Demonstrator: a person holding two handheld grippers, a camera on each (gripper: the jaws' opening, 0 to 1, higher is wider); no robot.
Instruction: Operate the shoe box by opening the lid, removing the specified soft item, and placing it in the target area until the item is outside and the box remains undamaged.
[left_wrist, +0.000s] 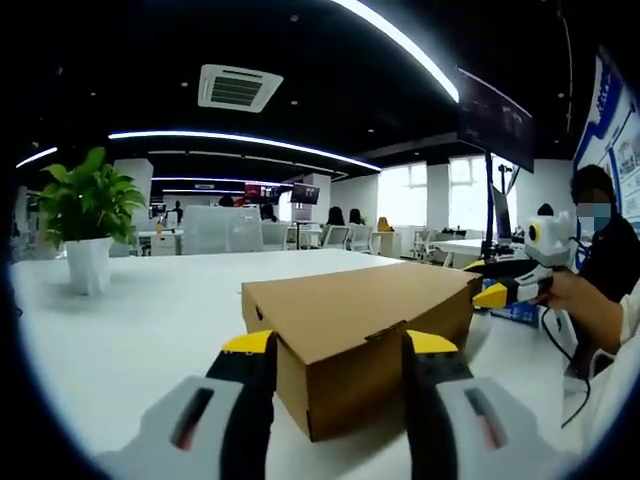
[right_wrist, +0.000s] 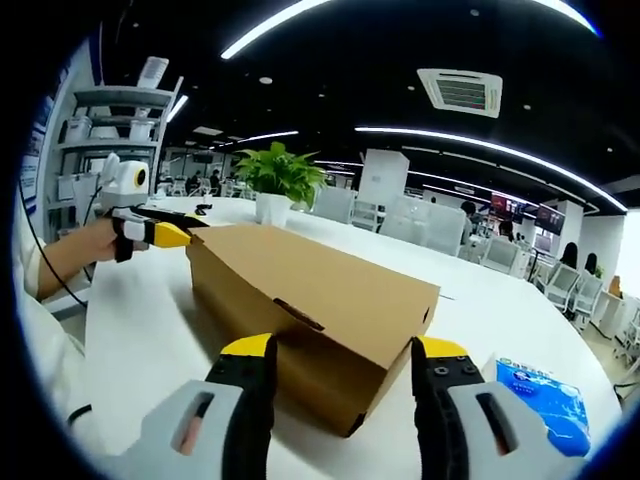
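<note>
Cardboard shoe box (left_wrist: 365, 330) lies closed on the white table (left_wrist: 150, 330), lid still down. Left gripper (left_wrist: 340, 345) stands open with its yellow-tipped jaws straddling one end of the box; right gripper (right_wrist: 343, 350) is open too, jaws either side of the opposite end. Beyond the box stands a potted plant (right_wrist: 280, 180) in a white pot. Beside the box, near the right gripper, lies a blue packet (right_wrist: 545, 395). Office chairs (right_wrist: 425, 225) stand behind the table.

One closed cardboard shoe box (left_wrist: 360, 325) is seen on one white table (left_wrist: 150, 330), and two yellow-tipped grippers are counted, the left gripper (left_wrist: 340, 345) and the right gripper (right_wrist: 340, 350). One potted plant (left_wrist: 88, 225) and one blue packet (right_wrist: 545, 392) are also counted on the table.
</note>
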